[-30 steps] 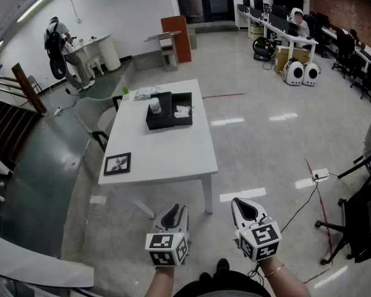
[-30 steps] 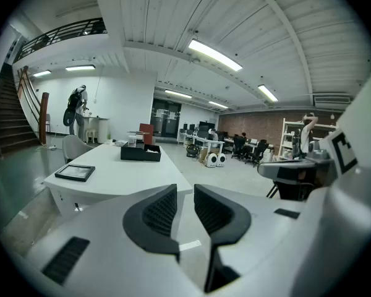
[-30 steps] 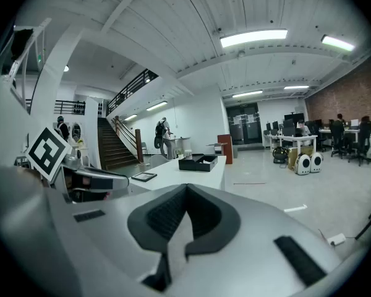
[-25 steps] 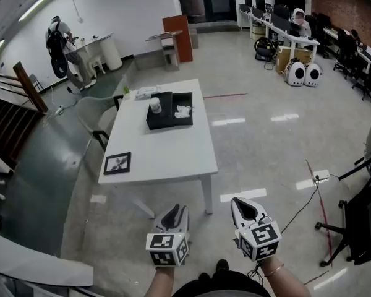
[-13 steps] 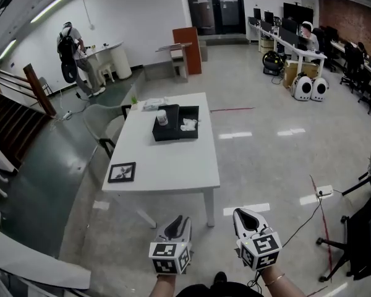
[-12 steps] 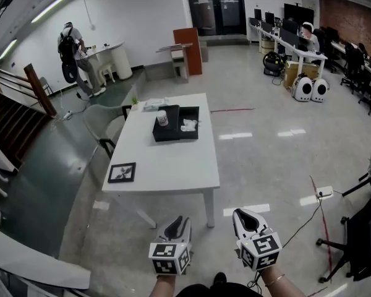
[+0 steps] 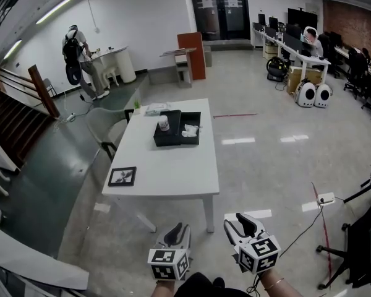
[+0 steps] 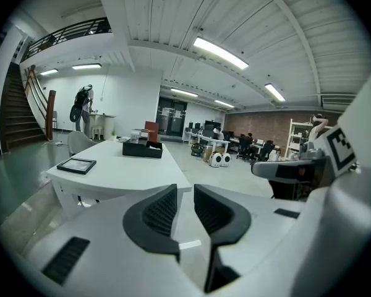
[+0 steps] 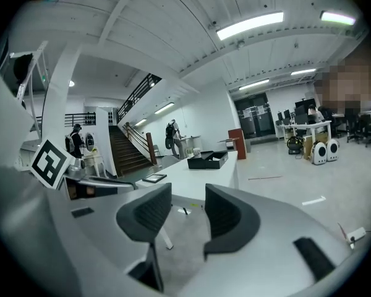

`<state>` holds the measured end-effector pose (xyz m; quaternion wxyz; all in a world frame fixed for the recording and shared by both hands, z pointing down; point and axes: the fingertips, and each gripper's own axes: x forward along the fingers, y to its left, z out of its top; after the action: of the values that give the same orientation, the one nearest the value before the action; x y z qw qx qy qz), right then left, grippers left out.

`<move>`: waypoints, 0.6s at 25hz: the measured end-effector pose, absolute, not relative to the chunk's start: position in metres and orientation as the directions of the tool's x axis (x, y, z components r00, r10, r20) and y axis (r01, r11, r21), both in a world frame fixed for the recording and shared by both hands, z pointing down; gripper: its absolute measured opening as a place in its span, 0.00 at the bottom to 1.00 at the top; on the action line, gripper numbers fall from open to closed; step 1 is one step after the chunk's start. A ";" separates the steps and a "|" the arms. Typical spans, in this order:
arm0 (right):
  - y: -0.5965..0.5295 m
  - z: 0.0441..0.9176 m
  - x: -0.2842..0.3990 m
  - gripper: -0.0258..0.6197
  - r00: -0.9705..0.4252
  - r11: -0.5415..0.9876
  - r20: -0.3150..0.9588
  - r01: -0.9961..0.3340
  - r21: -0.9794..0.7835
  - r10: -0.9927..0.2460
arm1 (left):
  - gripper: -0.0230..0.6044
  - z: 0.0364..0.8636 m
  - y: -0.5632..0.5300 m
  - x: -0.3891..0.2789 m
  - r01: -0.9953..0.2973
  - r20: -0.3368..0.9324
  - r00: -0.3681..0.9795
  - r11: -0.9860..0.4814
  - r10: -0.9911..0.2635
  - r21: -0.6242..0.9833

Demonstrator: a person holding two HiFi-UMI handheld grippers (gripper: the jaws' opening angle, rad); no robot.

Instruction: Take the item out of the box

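My right gripper had just been opening and my left gripper stood narrowly parted, both empty and well short of the black box on the white table, which held the crumpled white item.

A: What's changed?
B: The right gripper jaws have just been opening, with nothing between them.
A: Anything else?
B: The table now sits lower in the head view, and the right gripper does too.
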<state>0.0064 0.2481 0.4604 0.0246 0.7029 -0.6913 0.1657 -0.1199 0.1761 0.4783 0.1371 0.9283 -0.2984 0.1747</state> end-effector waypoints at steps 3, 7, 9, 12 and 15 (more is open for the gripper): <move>0.241 0.462 0.007 0.30 -0.026 -0.030 0.271 -0.979 -0.201 -0.962 | 0.17 0.479 0.169 -0.118 -0.607 0.409 0.757 -0.780 -0.510 0.152; 0.226 0.466 0.015 0.33 -0.025 -0.035 0.277 -0.977 -0.211 -0.961 | 0.17 0.483 0.153 -0.110 -0.608 0.414 0.756 -0.779 -0.507 0.155; 0.215 0.468 0.022 0.34 -0.021 -0.041 0.277 -0.976 -0.215 -0.961 | 0.17 0.485 0.141 -0.104 -0.606 0.414 0.757 -0.780 -0.505 0.156; 0.192 0.471 0.031 0.35 -0.020 -0.043 0.279 -0.975 -0.216 -0.960 | 0.17 0.487 0.116 -0.094 -0.604 0.410 0.760 -0.782 -0.504 0.157; 0.169 0.473 0.042 0.37 -0.014 -0.049 0.284 -0.976 -0.214 -0.959 | 0.17 0.488 0.089 -0.084 -0.601 0.406 0.763 -0.783 -0.503 0.158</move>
<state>0.0417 0.1686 0.4733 0.0238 0.7018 -0.6890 0.1793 -0.0837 0.0889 0.4882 0.1409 0.9282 -0.2974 0.1737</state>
